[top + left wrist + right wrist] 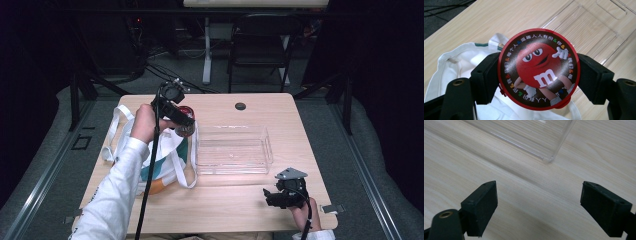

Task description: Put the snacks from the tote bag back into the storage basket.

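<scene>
A round candy container with a red lid (539, 68) showing a red cartoon candy figure is clamped between my left gripper's (537, 77) two black jaws. In the high view the left gripper (182, 120) holds that container (186, 125) in the air over the right edge of a white tote bag (165, 155), just left of a clear plastic tray (232, 150). My right gripper (272, 196) rests near the table's front right, its jaws wide apart with bare wood between them (539, 205). A corner of the clear tray (531, 137) lies ahead of it.
The white tote bag (454, 62) with green and orange print lies open on the table's left half. A dark round grommet (240, 106) sits near the far edge. A black chair (260, 45) and a desk leg stand beyond the table.
</scene>
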### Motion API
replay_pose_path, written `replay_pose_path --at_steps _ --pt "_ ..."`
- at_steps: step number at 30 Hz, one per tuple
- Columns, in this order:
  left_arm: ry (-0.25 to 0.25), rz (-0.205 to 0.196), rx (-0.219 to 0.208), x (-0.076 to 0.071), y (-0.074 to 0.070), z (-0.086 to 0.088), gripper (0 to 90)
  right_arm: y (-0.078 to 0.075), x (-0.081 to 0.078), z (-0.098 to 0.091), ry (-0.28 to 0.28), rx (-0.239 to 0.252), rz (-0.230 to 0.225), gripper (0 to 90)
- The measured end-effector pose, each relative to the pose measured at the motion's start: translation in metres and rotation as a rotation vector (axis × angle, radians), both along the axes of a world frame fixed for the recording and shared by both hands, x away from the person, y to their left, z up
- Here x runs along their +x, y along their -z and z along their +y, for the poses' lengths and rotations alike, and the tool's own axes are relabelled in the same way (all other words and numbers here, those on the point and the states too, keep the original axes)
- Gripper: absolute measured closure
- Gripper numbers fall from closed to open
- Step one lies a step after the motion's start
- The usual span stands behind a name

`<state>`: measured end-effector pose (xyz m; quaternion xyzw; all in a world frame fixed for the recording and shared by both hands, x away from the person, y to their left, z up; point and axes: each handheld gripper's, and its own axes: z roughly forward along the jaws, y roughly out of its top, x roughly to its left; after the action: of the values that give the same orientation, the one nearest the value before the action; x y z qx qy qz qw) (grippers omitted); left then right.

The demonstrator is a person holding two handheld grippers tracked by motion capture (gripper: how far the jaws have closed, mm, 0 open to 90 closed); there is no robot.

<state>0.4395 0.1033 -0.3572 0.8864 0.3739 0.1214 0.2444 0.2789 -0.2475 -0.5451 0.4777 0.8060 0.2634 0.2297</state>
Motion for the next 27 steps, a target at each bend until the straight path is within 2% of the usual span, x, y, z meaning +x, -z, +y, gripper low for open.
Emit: replay_pose_path --at_steps 27 --pt "0.072 0.026 -0.031 0.002 0.011 -0.040 26.0 0.000 -0.002 -0.002 0.007 0.004 0.000 13.8"
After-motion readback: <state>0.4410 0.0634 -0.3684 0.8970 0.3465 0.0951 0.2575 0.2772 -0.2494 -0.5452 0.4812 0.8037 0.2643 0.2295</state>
